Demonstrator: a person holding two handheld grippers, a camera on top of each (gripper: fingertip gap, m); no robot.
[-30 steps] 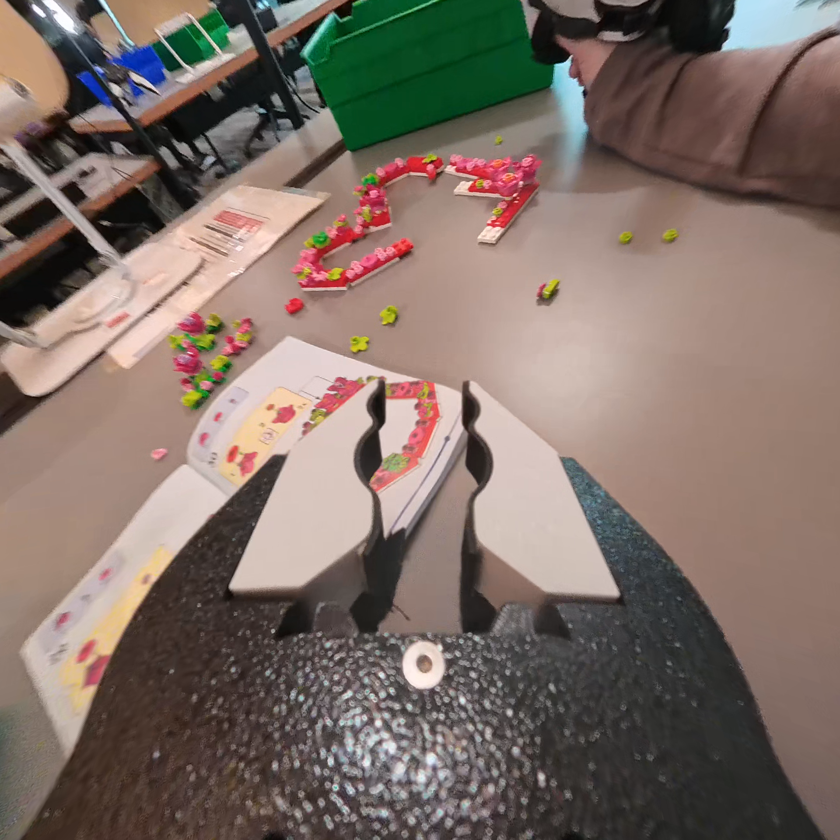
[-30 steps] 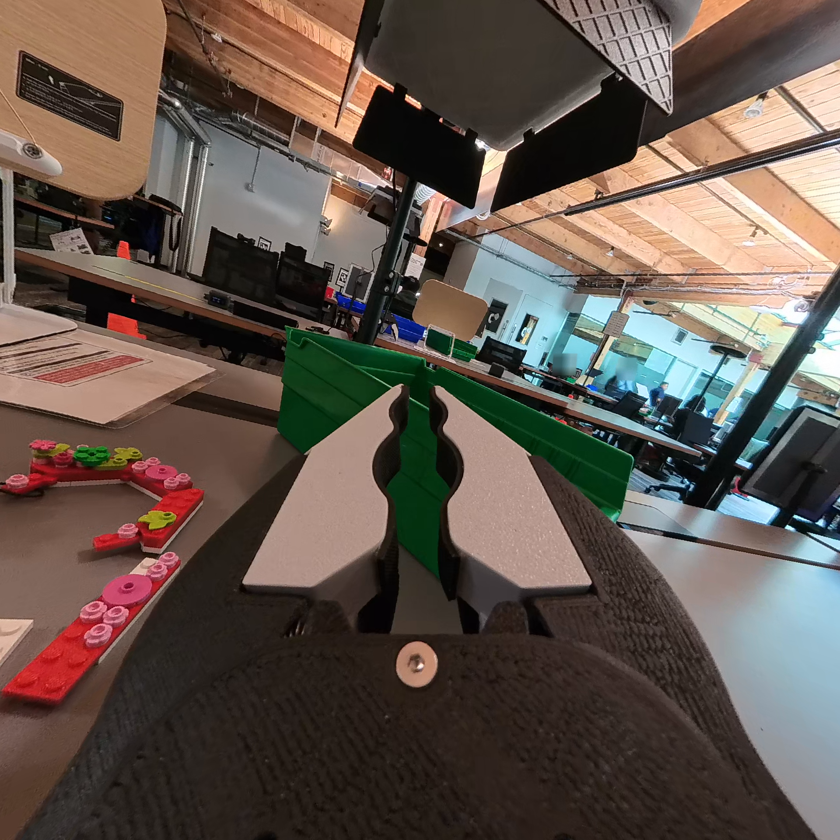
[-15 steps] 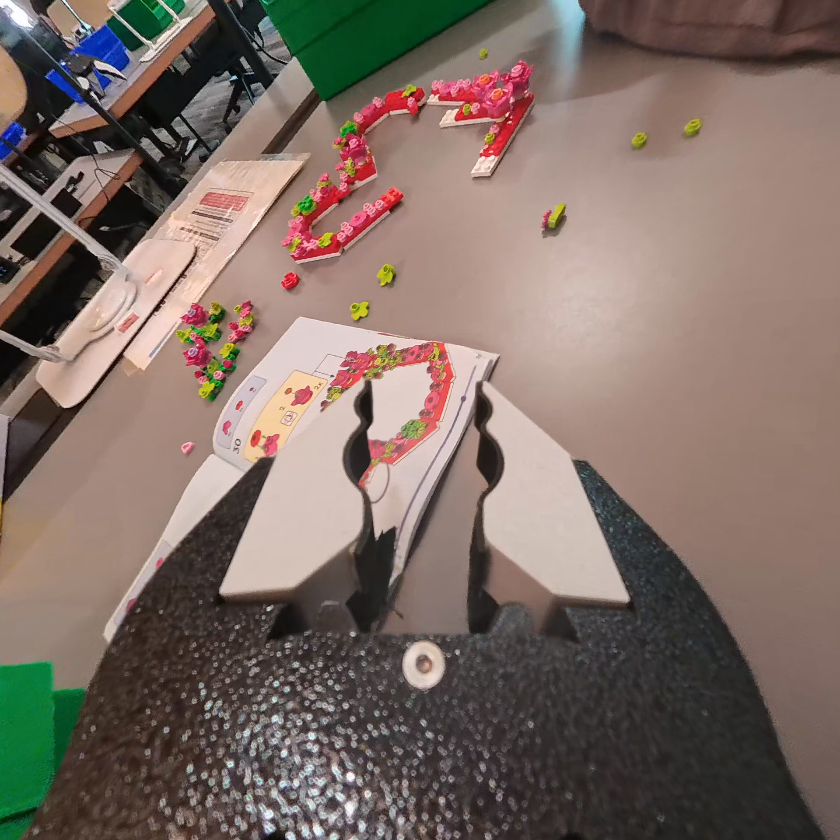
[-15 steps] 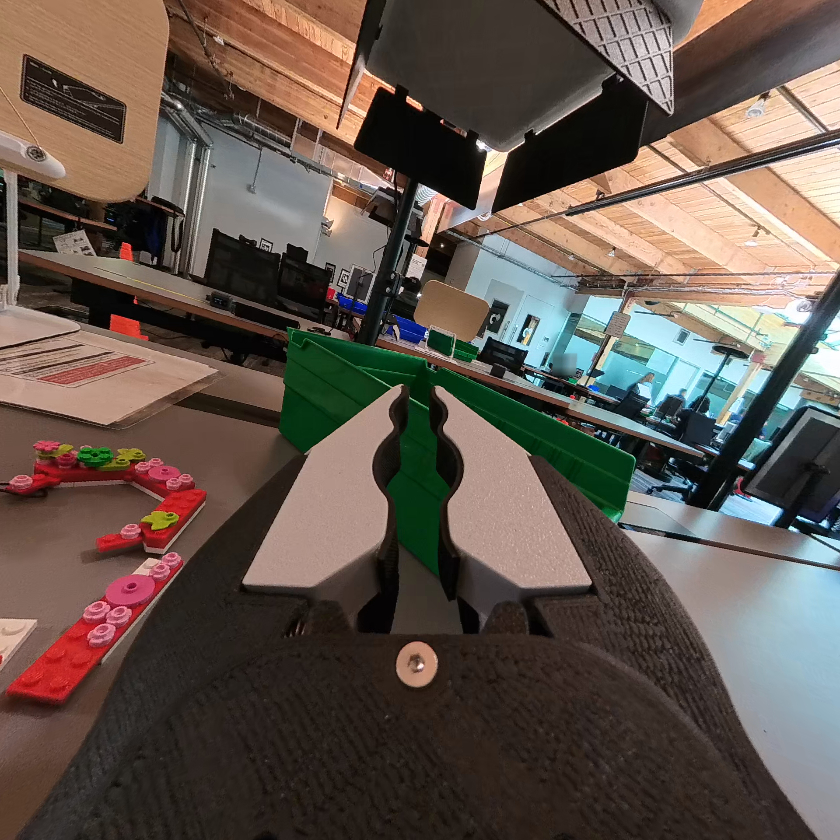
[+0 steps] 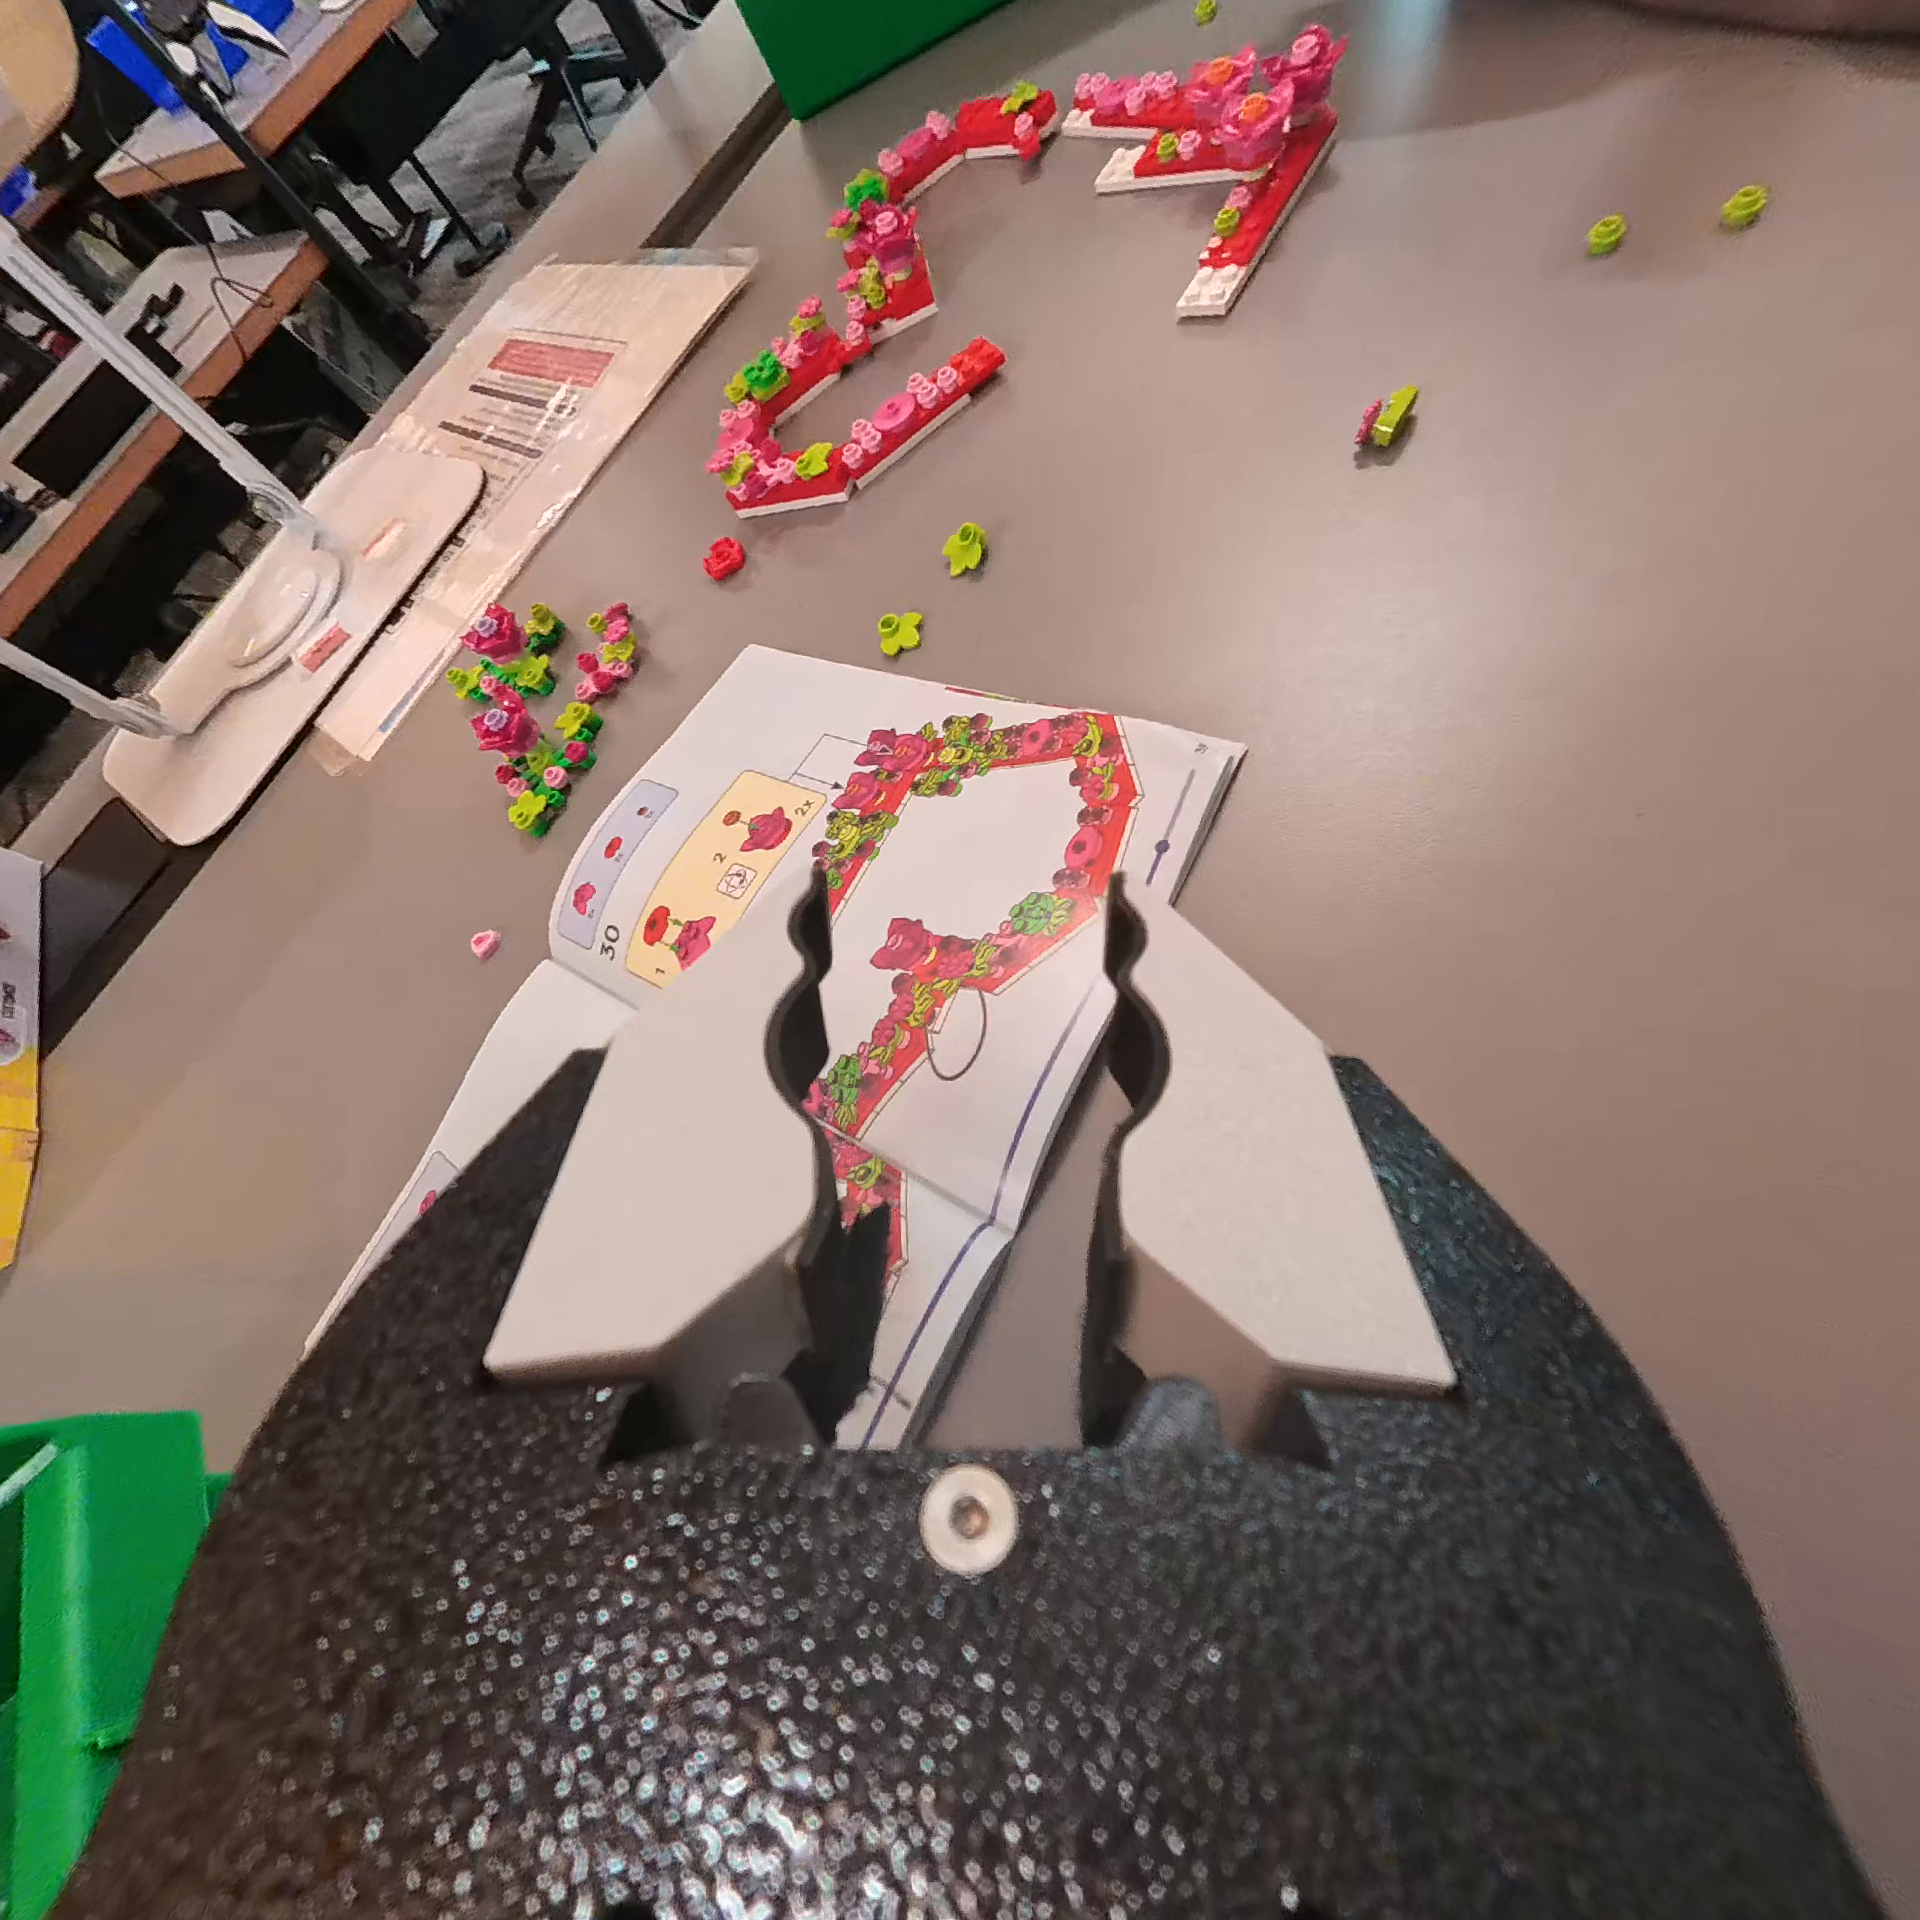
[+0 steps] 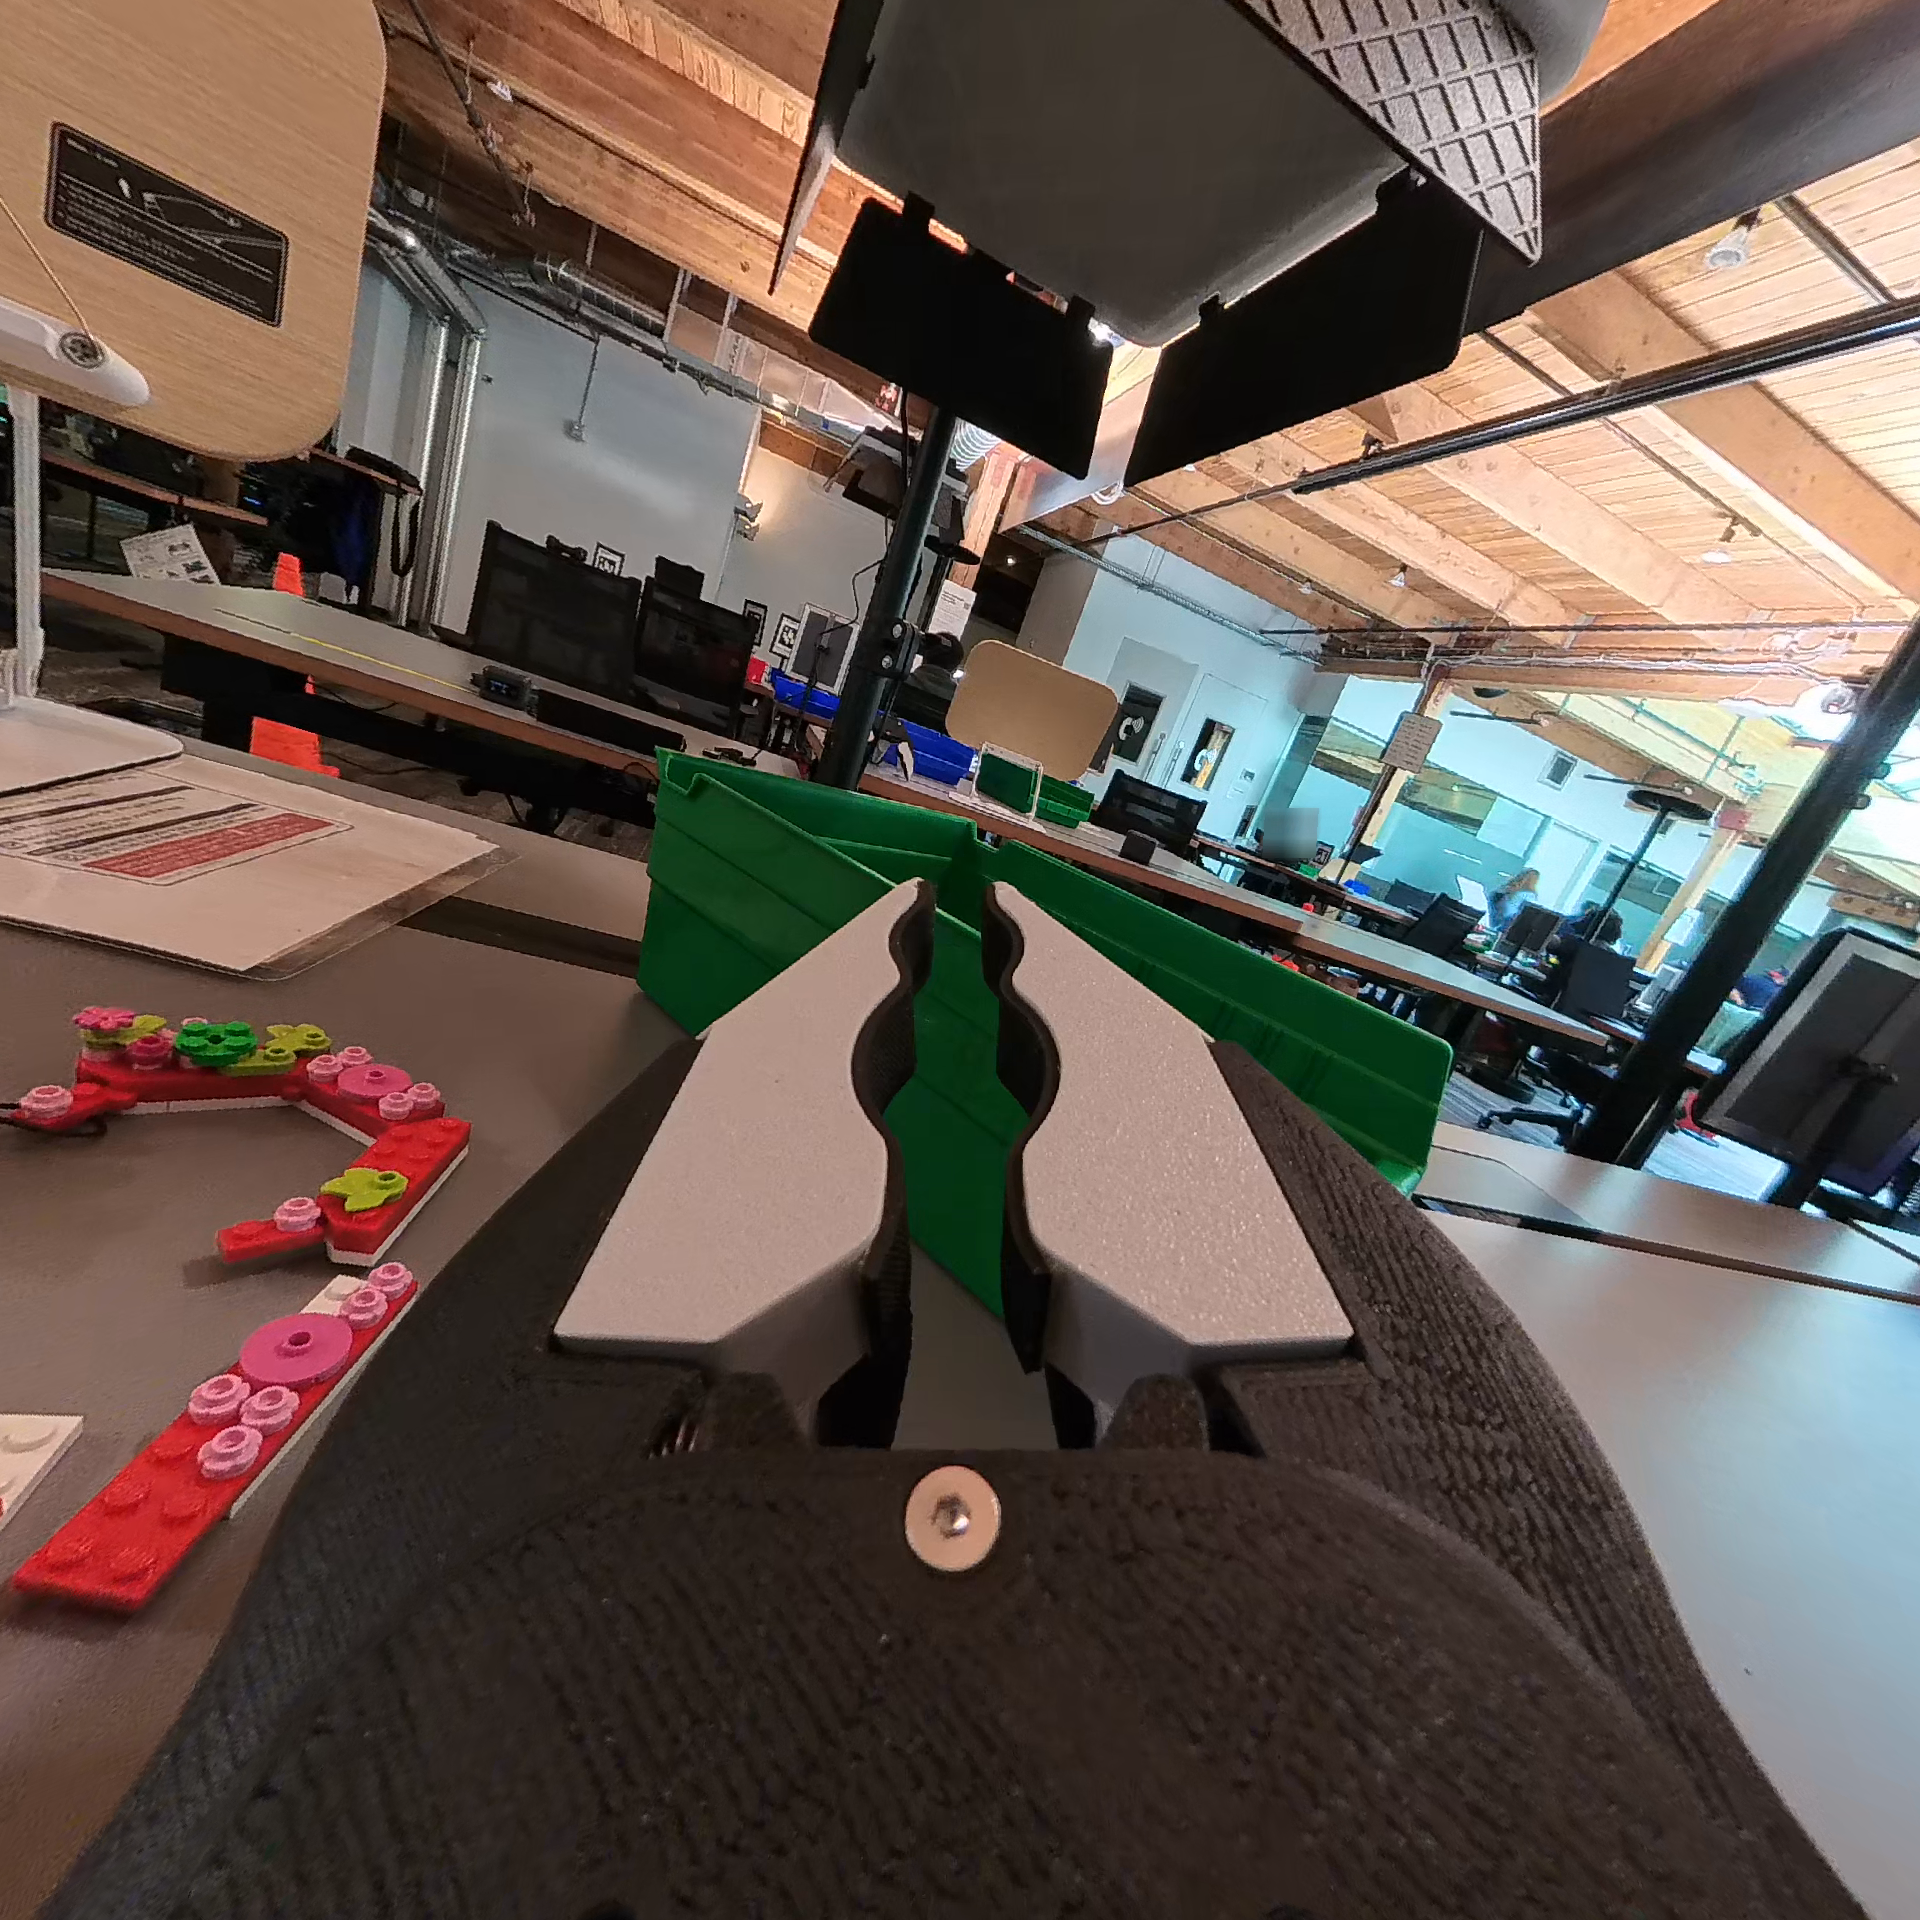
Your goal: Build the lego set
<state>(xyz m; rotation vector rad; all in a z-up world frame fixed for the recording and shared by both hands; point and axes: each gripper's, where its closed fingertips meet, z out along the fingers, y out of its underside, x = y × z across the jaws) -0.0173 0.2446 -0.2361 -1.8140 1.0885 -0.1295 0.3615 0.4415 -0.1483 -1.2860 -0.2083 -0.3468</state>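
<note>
In the left wrist view, an open instruction booklet (image 5: 997,821) lies on the grey table. My left gripper (image 5: 968,891) hovers over it, open and empty. Beyond it lie two red plate sections studded with pink and green flowers, one curved (image 5: 831,353) and one angled (image 5: 1236,145). A pile of small flower pieces (image 5: 535,717) lies left of the booklet. My right gripper (image 6: 956,899) rests low at the table, empty, its jaws a narrow gap apart. Red flowered sections (image 6: 260,1081) and a red strip (image 6: 208,1444) lie to its left.
Loose lime-green pieces (image 5: 899,632) and one red piece (image 5: 724,558) are scattered on the table. A green bin (image 6: 769,914) stands straight ahead of the right gripper. A laminated sheet (image 5: 551,384) and a white lamp base (image 5: 281,644) sit at the table's left edge. Across from one pair of fingers to the other is roughly 45 centimeters.
The left gripper has drawn back and tipped down over the booklet, and its jaws have opened wider. The brown sleeve has left its view. The right gripper has barely moved.
</note>
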